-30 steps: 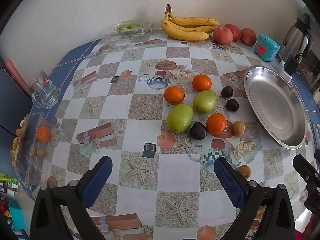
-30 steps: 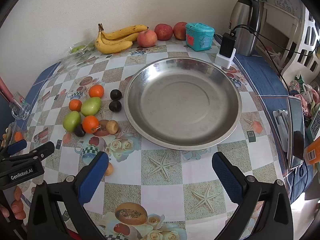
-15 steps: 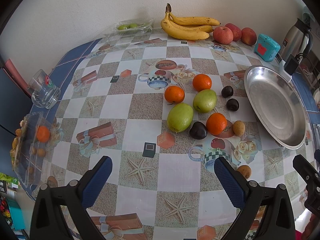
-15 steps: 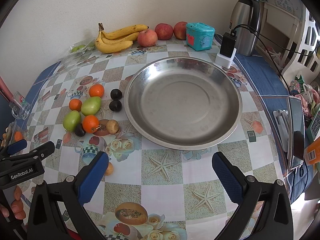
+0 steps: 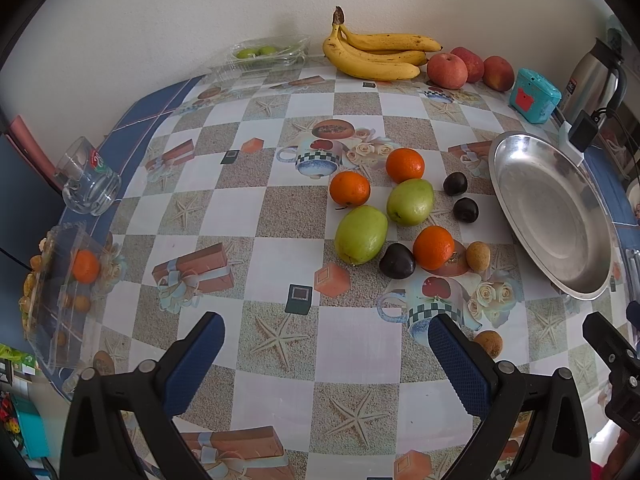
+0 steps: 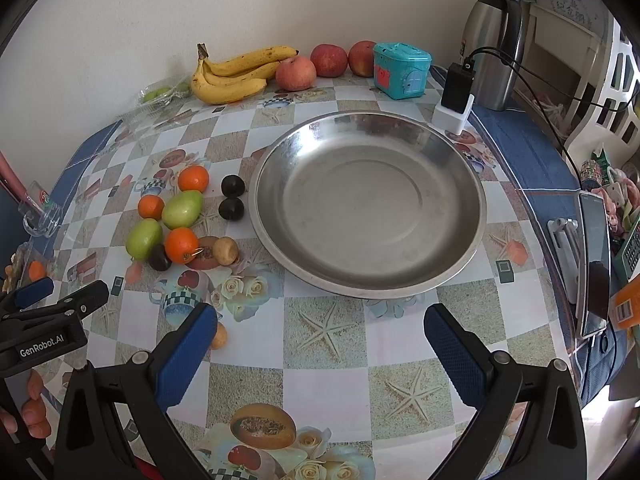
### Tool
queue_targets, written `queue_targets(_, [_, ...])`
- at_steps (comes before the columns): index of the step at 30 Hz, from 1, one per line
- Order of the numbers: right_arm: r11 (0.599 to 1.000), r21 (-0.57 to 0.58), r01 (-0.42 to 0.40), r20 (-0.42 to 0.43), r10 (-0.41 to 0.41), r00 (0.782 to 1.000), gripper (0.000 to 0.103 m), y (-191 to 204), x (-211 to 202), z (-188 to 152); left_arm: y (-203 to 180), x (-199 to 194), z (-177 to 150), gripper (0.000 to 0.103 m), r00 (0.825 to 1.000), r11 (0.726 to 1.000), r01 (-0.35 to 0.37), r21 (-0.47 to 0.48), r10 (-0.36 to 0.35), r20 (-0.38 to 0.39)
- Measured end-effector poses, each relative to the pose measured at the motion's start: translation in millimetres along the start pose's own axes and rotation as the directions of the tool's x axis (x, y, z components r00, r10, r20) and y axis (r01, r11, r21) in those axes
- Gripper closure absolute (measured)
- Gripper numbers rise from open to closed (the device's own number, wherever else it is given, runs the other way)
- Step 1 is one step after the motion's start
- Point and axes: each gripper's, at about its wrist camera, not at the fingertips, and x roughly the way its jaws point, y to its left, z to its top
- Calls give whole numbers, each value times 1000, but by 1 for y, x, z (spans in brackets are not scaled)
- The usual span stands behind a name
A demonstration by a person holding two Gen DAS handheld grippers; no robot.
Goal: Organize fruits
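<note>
Still at the outset: both the left gripper (image 5: 324, 354) and right gripper (image 6: 320, 340) hover wide open and empty, while loose fruit (image 5: 400, 216) lies beside the empty metal dish (image 6: 368, 204). Next likely calls for closing on one fruit.

My two tongs, black frames with blue tips.
Left tongs (image 5: 326, 354) and right tongs (image 6: 320, 342): textured blue pads (image 6: 454, 354), silver screws, white "GenRobot.AI" lettering on the left frame.

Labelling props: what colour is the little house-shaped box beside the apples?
Teal with a red patch; clearest in the right wrist view.
</note>
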Motion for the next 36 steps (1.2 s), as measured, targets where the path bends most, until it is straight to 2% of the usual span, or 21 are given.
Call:
queue_targets(13, [1000,-18,-9,-11,8,1000,0,3,3,2,3,4,-3,0,1000,1000,12,-21,-12,-14])
queue_targets(25, [993,-44,-109,7,109,994,0,23,9,5,21,10,0,0,999,992,33,-125,-38,-39])
queue_targets(30, [985,-48,-165,-49,163,985,0,33,22,5,28,19,2,0,996,987,50,-155,-61,-65])
queue_targets(36, [976,-79,-202,-130,191,973,0,49,41,0,30,34,1,0,989,983,48,-179,-72,-127])
